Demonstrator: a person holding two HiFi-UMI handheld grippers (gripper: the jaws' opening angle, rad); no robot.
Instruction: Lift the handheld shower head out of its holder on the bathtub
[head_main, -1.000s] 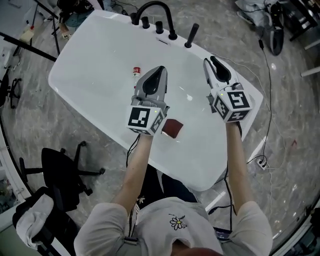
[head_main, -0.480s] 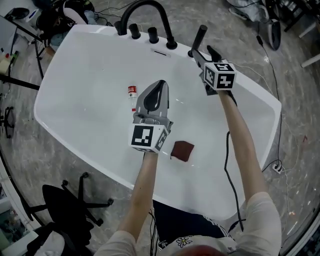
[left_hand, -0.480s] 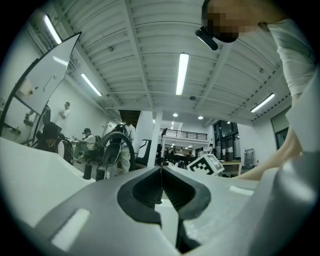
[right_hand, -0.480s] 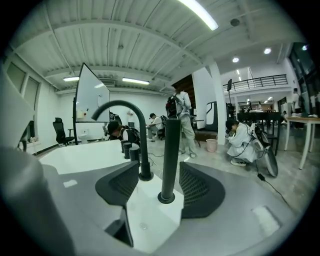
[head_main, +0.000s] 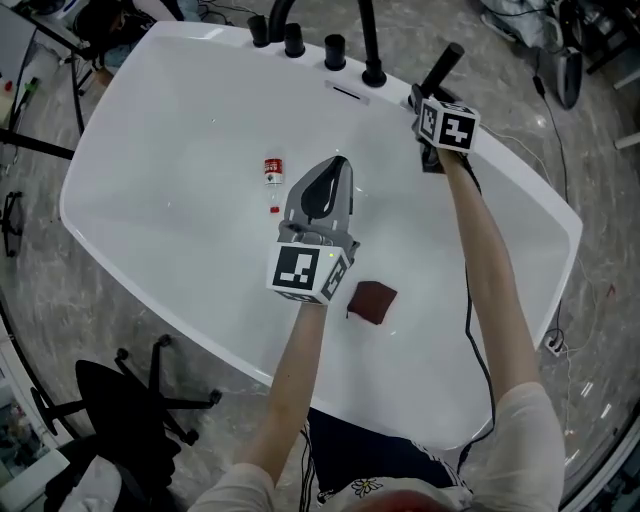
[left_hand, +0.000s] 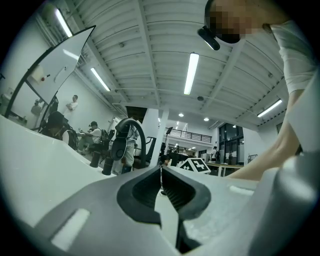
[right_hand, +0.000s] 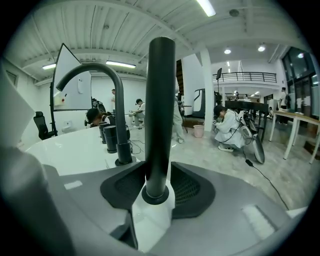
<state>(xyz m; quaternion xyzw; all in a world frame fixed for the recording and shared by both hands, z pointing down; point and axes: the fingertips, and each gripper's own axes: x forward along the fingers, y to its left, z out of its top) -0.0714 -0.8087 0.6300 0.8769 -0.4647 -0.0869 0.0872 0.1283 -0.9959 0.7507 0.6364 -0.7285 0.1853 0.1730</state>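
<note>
**Progress.** Reach and grip look done; the lift is not. The shower head (head_main: 441, 68), a black stick-shaped handle, stands upright in its holder on the far right rim of the white bathtub (head_main: 120, 230), just right of the faucet (head_main: 370, 45). In the right gripper view its foot ring sits flush on the rim. What remains, by my reading, is a straight pull upward along the handle.

**Left arm.** Held out over the middle of the tub, forearm roughly level. The left tongs (head_main: 330, 172) point toward the far rim and are pressed together with nothing between them. They hang idle, well apart from the fittings. A small red-labelled bottle (head_main: 272, 168) lies on the tub floor just to their left. A dark red cloth (head_main: 374, 301) lies to the near right of them.

**Right arm.** Stretched fully forward to the rim. The right tongs (right_hand: 159, 172) straddle the lower handle (right_hand: 160, 110), and their pads appear to meet it on both sides, pinching it low down near the holder.
</note>
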